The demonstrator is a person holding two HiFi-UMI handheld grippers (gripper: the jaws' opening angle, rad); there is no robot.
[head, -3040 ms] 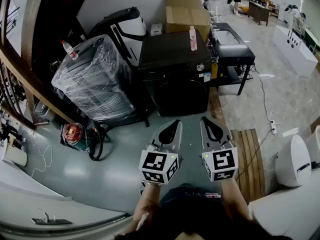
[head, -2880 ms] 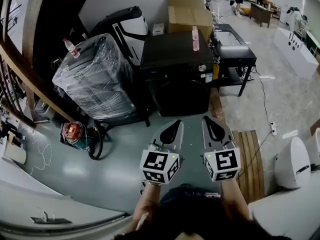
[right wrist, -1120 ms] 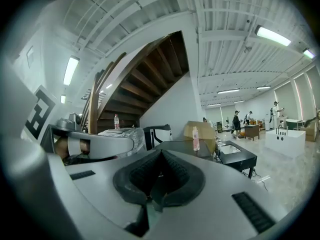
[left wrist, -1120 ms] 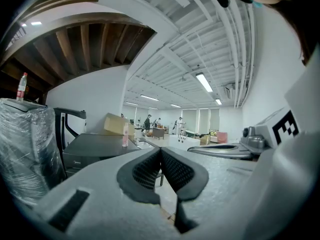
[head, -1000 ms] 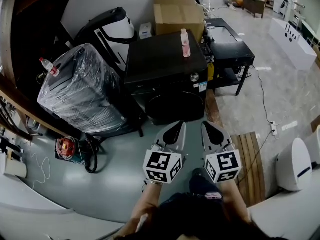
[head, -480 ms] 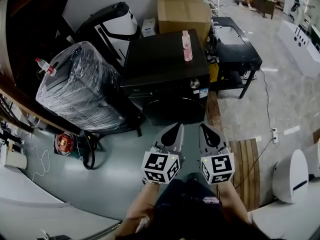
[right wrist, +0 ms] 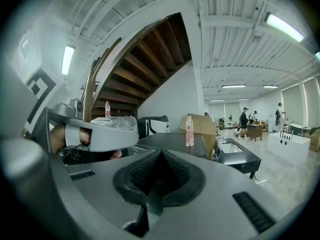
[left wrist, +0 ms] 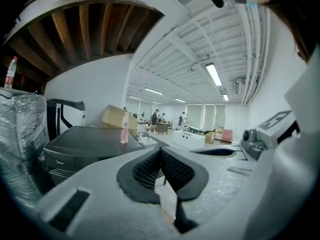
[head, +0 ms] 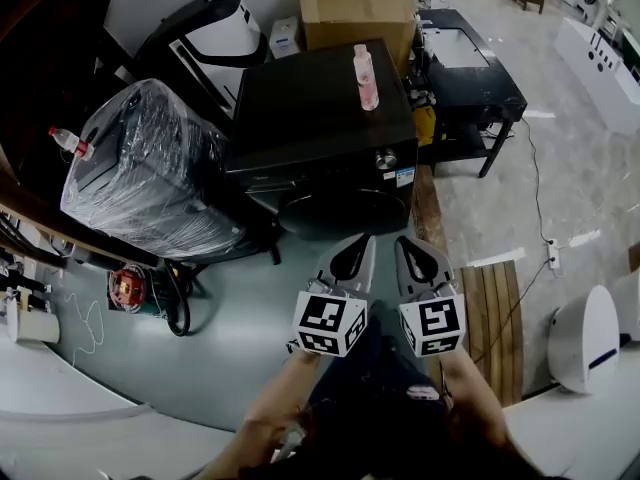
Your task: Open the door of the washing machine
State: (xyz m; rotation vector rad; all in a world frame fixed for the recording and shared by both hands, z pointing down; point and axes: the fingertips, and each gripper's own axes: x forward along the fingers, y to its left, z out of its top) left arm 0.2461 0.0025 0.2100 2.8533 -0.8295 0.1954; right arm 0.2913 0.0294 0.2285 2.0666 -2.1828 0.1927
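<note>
Head view: both tools have moved nearer the washing machine (head: 318, 118) than a second ago. The left tool (head: 350, 255) and right tool (head: 414, 258) are side by side, near the closed round door (head: 345, 208) but not touching it. A pink bottle (head: 366, 76) stands on the machine's top. Left gripper view: jaws clenched together, nothing between them, machine ahead at lower left. Right gripper view: jaws clenched together, empty, machine ahead with the bottle upright.

The washing machine (left wrist: 85, 141) front bears a small brand word, seemingly "Midea"; nothing else legible.
</note>
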